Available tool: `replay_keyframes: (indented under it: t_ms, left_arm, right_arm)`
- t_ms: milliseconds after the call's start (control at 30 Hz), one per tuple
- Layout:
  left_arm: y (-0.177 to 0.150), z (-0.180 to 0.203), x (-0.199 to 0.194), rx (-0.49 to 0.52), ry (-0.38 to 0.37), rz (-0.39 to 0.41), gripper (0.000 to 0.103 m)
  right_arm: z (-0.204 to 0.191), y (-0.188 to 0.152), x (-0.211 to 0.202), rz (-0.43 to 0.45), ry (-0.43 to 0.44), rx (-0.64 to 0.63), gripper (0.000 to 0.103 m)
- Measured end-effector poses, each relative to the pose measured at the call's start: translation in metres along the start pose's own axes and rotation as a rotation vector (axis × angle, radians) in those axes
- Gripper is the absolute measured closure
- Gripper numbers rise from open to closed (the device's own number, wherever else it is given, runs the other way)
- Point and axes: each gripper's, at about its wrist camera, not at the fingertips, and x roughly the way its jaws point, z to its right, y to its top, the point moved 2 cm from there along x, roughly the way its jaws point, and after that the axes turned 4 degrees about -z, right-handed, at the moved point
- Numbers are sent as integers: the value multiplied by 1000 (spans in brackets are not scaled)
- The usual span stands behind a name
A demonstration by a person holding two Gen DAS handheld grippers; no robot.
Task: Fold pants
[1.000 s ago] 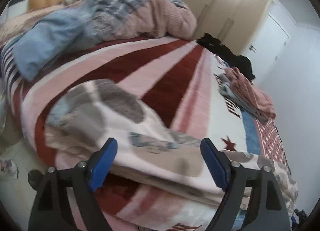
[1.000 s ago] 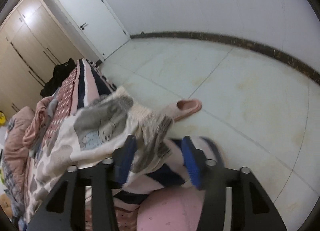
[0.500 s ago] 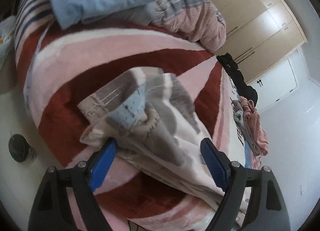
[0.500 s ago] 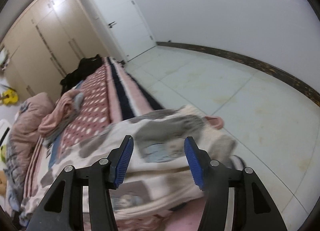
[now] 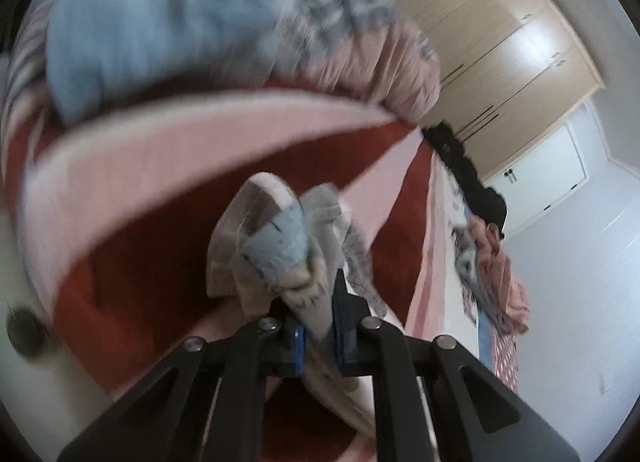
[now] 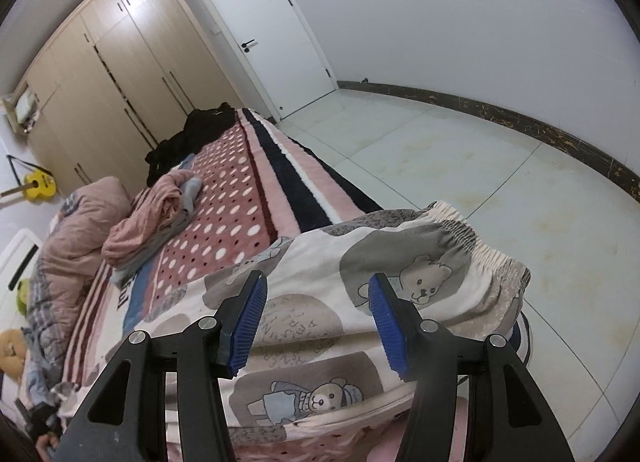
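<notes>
On the striped blanket [image 5: 168, 166], the left gripper [image 5: 320, 326] had just closed its jaws, pinching a bunched end of the pants [image 5: 276, 234], while the right gripper [image 6: 316, 322] hung spread above their waistband end [image 6: 460, 246], off the cloth.

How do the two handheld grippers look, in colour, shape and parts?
Both are alike. The left gripper and the right gripper have matte black angular frames with triangular cut-outs and silver round screw heads. The right gripper's fingers carry blue ribbed pads. No cables, markings or sleeves show.
</notes>
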Motion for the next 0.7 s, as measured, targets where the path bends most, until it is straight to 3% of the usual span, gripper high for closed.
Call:
replay_keyframes:
  t_ms: [167,333,367,400,433,467,600,700]
  left_arm:
    - [40,-1,-18,42,117,104,98]
    - [39,-37,-11,15,169,29,96]
    - [35,-42,-7,12,172,4,92]
    - [33,-46,-4,4,176,-16,77]
    - [30,-53,-2,-16,184,-48,53]
    - [30,-56,-6,-23,193,-41,46]
    - [42,-47,-40,67,229,47,41]
    - [63,-27,-57,192,199,69,27]
  right_arm:
    - [-5,0,-10,16,1,-12,54]
    - [-13,-4,-7,-2,5,-33,54]
    - [-15,-6,-5,-9,7,-35,54]
    - [-17,-8,-3,-15,13,-35,54]
    - [-19,-9,-1,-19,18,-34,54]
    - [-21,-10,1,-24,24,-34,54]
    - [-32,-13,1,-24,25,-56,54]
    - [-38,-17,2,-30,32,-61,54]
